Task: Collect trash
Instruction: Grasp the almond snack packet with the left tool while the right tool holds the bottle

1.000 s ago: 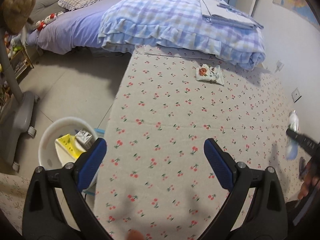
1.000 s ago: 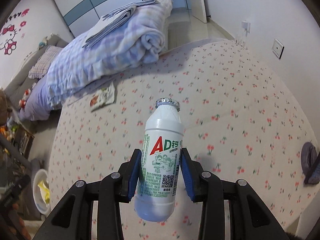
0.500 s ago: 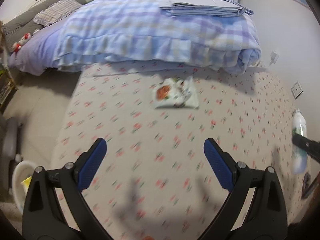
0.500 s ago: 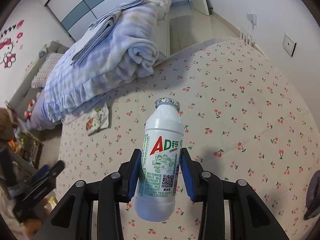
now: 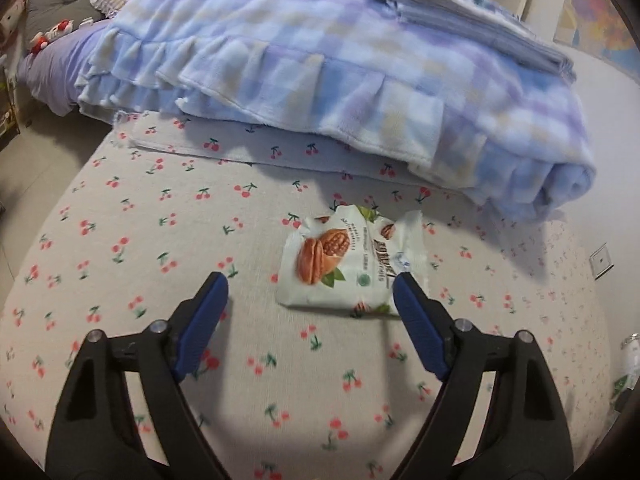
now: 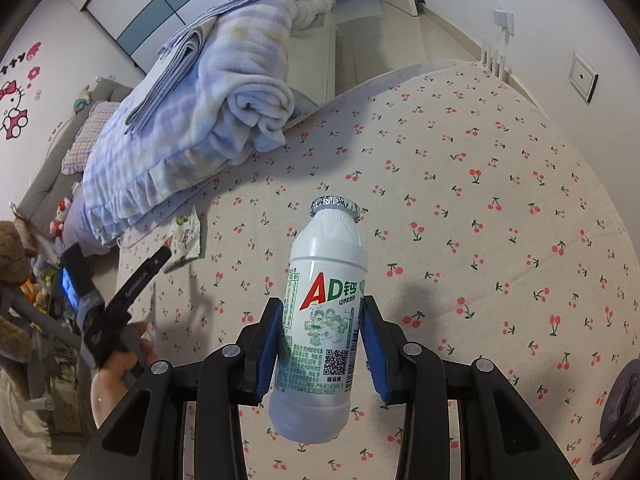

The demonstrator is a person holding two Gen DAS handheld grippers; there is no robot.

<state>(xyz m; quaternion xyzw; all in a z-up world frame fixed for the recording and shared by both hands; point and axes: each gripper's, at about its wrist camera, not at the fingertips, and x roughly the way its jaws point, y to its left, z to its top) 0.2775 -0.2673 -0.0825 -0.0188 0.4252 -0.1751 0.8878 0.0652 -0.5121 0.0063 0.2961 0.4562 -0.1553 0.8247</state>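
A white snack wrapper (image 5: 352, 268) with a walnut picture lies flat on the cherry-print mattress (image 5: 120, 240), just ahead of my left gripper (image 5: 310, 284). The left gripper is open and empty, its right fingertip over the wrapper's near corner. My right gripper (image 6: 322, 320) is shut on a white AD milk bottle (image 6: 320, 312) with a foil cap, held upright above the mattress (image 6: 480, 200). The wrapper also shows in the right wrist view (image 6: 186, 236), with the left gripper (image 6: 136, 280) beside it.
A folded blue checked blanket (image 5: 340, 60) with folded sheets on top lies across the mattress behind the wrapper. It also shows in the right wrist view (image 6: 208, 100). A wall socket (image 6: 582, 78) is on the right wall. A dark object (image 6: 620, 408) lies at the mattress's right edge.
My left gripper has swung from the white bin beside the bed to the wrapper and closed in on it. The right gripper still holds the bottle, nearly unmoved.
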